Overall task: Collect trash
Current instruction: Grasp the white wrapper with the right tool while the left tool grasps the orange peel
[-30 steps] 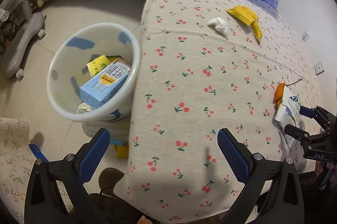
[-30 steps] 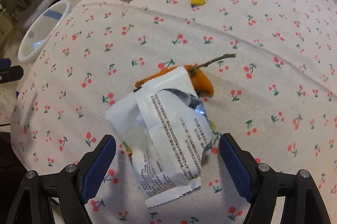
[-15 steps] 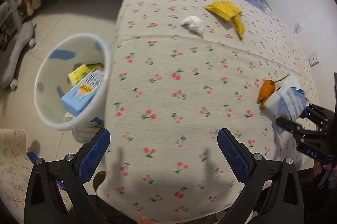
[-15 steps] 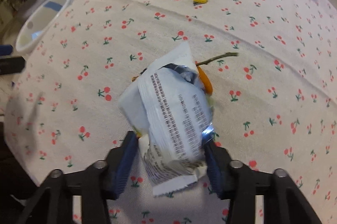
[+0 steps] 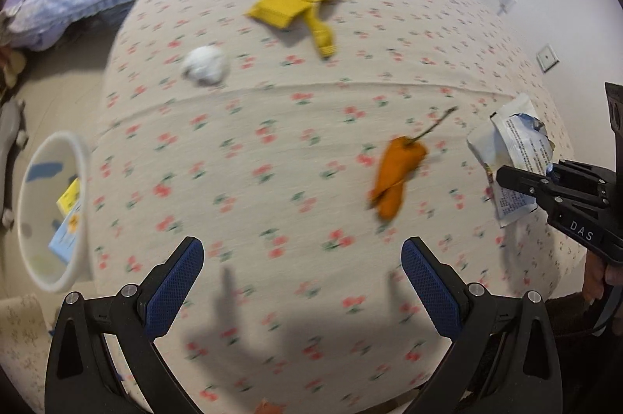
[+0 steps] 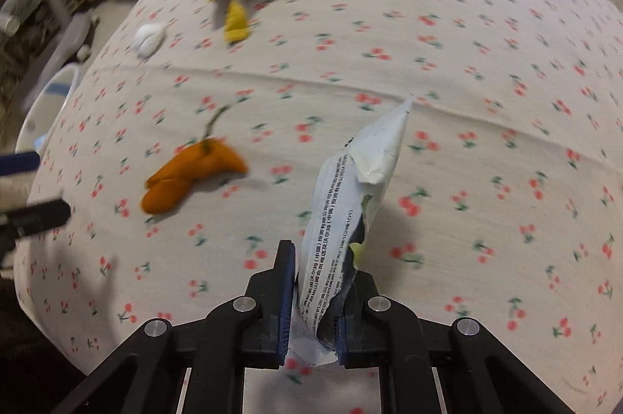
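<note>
Your right gripper [image 6: 311, 313] is clamped on the wrapper [image 6: 350, 204], lifted above the cloth [image 6: 467, 64]. Your left gripper [image 5: 303, 281] hangs spread wide, holding nothing. The orange peel [image 5: 397, 176] lies ahead of it to the right, the bin [image 5: 50, 211] far left.

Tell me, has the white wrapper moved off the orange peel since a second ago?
Yes. The white wrapper lay on top of the orange peel; now it is pinched in the right tool and sits to the peel's right, clear of it.
</note>
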`<state>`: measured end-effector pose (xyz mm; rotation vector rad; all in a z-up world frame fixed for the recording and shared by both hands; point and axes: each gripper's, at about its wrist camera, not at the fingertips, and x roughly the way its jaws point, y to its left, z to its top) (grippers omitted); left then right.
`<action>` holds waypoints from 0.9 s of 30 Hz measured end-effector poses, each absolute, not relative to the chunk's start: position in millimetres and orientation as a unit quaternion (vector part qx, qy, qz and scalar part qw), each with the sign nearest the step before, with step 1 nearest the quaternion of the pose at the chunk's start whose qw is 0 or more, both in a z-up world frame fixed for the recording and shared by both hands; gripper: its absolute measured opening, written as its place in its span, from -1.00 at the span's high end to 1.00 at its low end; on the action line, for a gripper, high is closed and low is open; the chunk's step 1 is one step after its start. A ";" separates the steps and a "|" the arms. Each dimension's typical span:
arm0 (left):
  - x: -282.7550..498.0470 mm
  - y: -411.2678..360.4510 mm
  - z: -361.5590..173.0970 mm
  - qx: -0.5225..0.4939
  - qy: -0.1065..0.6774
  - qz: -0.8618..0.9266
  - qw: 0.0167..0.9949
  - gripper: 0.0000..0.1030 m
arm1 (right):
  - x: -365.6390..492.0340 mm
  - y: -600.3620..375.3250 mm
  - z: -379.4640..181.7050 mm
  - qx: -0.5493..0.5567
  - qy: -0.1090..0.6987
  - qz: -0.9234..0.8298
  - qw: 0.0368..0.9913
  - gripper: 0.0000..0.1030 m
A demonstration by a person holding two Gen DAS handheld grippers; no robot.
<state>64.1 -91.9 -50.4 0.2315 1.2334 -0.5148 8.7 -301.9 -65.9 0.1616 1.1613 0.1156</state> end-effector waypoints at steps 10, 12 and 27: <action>66.4 -147.6 -64.5 0.092 0.576 -0.297 0.756 -0.14 | -3.5 -338.8 -66.0 0.107 0.543 0.037 0.832 0.71; 67.5 -152.6 -68.6 0.098 0.575 -0.292 0.758 0.03 | -5.3 -345.7 -66.0 0.112 0.542 0.034 0.832 0.71; 65.1 -145.6 -63.4 0.131 0.540 -0.263 0.788 0.72 | -2.7 -353.5 -59.3 0.122 0.533 0.040 0.836 0.77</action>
